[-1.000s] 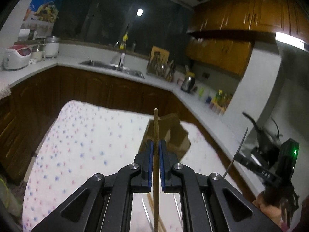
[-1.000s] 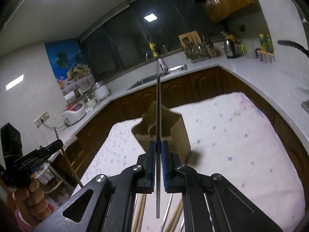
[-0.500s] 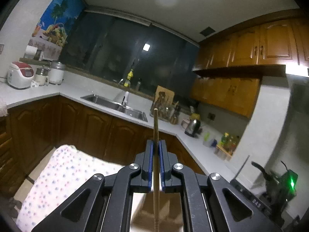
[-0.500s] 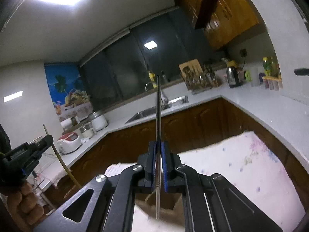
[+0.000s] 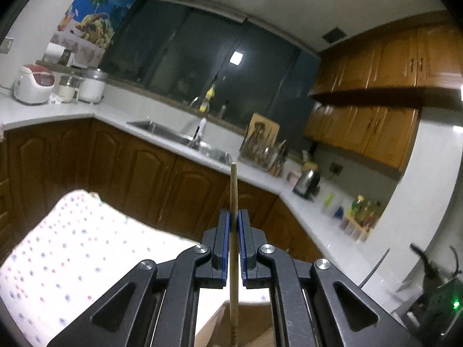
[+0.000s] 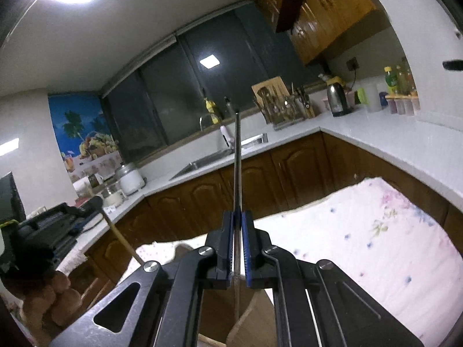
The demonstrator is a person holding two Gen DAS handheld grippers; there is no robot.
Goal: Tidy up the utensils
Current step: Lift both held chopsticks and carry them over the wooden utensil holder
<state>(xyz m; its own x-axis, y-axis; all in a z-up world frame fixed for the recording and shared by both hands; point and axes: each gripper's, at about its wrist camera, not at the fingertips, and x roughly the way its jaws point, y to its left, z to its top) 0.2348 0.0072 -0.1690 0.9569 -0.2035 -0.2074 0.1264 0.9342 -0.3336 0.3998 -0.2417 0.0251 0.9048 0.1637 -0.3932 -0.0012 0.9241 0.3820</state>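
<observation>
While it points slightly below level toward the kitchen counter, the left gripper (image 5: 234, 219) keeps its blue-padded jaws closed on a thin round wooden chopstick (image 5: 233, 202). This stick stands upright between the pads; its top end rises toward 12 o'clock above the fingertips, and its lower part goes down toward 6 o'clock, over the open brown cardboard box (image 5: 214, 324) that shows directly below the jaws. From the right wrist view, a hand (image 6: 49, 297) at 8 o'clock grips the handle of the left gripper, and the wooden chopstick slants down from it.

The right gripper (image 6: 237, 222) also points a little downward, and its jaws are pressed on a thin straight metal chopstick (image 6: 238, 167). The metal chopstick stands nearly vertical, its tip at 12 o'clock high above the pads, its lower end hanging at 6 o'clock just above the brown box.

Under both grippers lies a white tablecloth with small coloured dots (image 5: 66, 248), with the box on it. Beyond it, dark wooden cabinets (image 5: 139, 179) carry a white countertop (image 5: 260, 179) with a steel sink (image 5: 173, 133).
</observation>
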